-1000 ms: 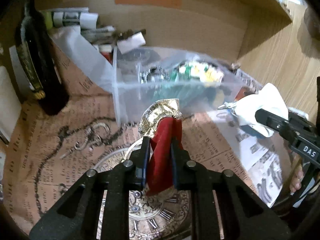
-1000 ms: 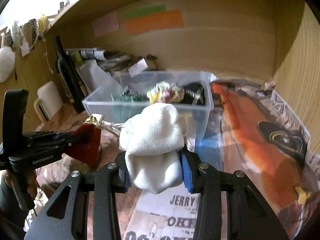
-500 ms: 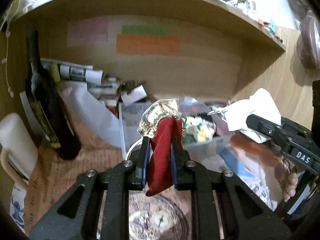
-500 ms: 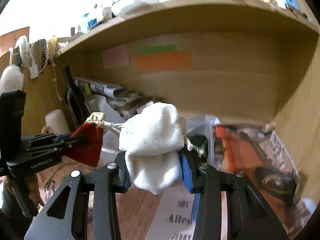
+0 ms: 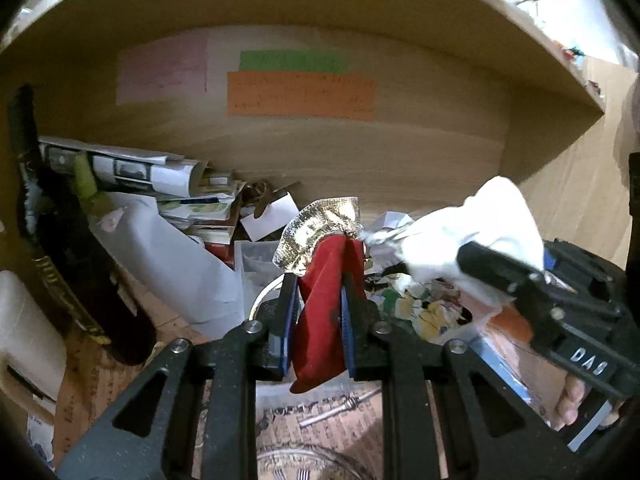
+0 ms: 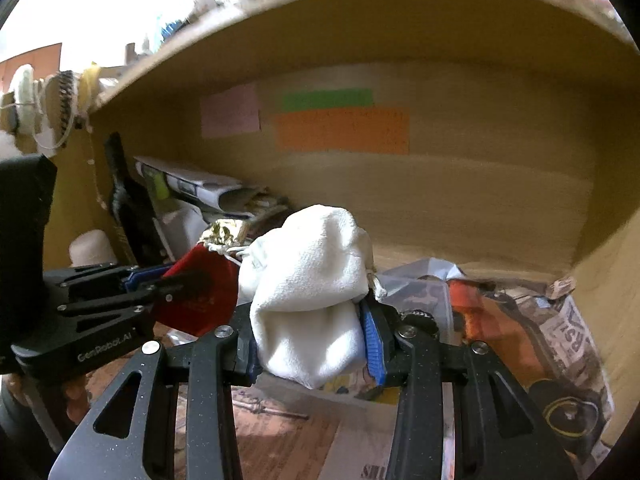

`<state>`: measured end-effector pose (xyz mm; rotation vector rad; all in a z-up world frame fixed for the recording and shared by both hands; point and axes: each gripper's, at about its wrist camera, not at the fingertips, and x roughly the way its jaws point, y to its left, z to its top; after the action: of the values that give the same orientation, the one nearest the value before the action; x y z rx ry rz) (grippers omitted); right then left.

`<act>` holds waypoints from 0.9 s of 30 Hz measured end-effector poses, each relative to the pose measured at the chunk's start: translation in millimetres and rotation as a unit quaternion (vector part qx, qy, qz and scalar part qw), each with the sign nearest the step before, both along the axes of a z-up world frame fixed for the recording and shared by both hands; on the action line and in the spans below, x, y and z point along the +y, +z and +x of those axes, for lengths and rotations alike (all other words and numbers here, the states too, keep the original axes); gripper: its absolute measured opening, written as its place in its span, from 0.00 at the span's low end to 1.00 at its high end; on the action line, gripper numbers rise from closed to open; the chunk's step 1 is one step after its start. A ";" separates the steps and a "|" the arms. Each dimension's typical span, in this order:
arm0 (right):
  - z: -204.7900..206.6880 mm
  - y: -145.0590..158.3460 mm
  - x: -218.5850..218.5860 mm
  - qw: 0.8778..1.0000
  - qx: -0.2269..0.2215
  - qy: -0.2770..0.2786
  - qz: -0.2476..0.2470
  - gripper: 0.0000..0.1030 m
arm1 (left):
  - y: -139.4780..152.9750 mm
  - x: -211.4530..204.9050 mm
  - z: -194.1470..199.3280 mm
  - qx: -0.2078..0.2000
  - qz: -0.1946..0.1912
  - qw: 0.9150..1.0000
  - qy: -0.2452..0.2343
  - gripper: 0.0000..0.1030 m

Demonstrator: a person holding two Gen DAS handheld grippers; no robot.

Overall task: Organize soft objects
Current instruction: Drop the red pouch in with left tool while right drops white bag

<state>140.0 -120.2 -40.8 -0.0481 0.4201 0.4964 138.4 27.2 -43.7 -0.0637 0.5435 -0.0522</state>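
My left gripper [image 5: 318, 292] is shut on a red pouch with a gold top [image 5: 326, 312] and holds it up over the near edge of a clear plastic box [image 5: 256, 276] with soft items inside. My right gripper [image 6: 310, 320] is shut on a white drawstring pouch [image 6: 308, 280] and holds it in the air beside the red pouch [image 6: 198, 300]. The white pouch [image 5: 480, 232] shows at the right of the left wrist view. The left gripper [image 6: 160, 286] shows at the left of the right wrist view.
A dark bottle [image 5: 60, 248] stands at the left by a white mug [image 5: 24, 332]. Rolled papers [image 5: 132, 170] and clutter lie behind the box against the wooden back wall. A shelf overhangs above. Printed paper covers the desk [image 6: 520, 332].
Both grippers have risen with their pouches and come closer together. The box now sits lower in both views and the shelf's back wall fills more of them.
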 end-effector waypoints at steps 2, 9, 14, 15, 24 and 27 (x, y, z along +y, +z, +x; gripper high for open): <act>10.4 -6.8 1.4 1.000 0.016 -0.001 -0.001 0.36 | -5.0 -0.3 10.3 0.010 -0.004 1.000 -0.001 0.18; 33.2 -32.6 2.5 0.998 0.062 -0.011 -0.017 0.36 | -29.0 -4.6 45.1 0.052 -0.001 0.999 -0.006 0.18; 42.4 -45.3 9.8 0.996 0.078 -0.013 -0.038 0.38 | -44.3 -8.5 59.0 0.074 0.009 0.997 -0.008 0.29; 44.2 -47.6 10.7 0.996 0.081 -0.013 -0.043 0.38 | -47.3 -8.4 60.8 0.080 0.008 0.997 -0.008 0.32; 48.6 -55.8 11.6 0.994 0.095 -0.020 -0.056 0.53 | -55.1 -1.3 62.0 0.098 -0.011 0.995 -0.008 0.50; 45.2 -52.0 10.8 0.994 0.088 -0.021 -0.054 0.59 | -51.0 -0.3 57.6 0.089 -0.012 0.996 -0.008 0.53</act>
<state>185.3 -109.4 -92.8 -0.1006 0.6206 0.4372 196.0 26.9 -94.7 -0.0882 0.7217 -0.0685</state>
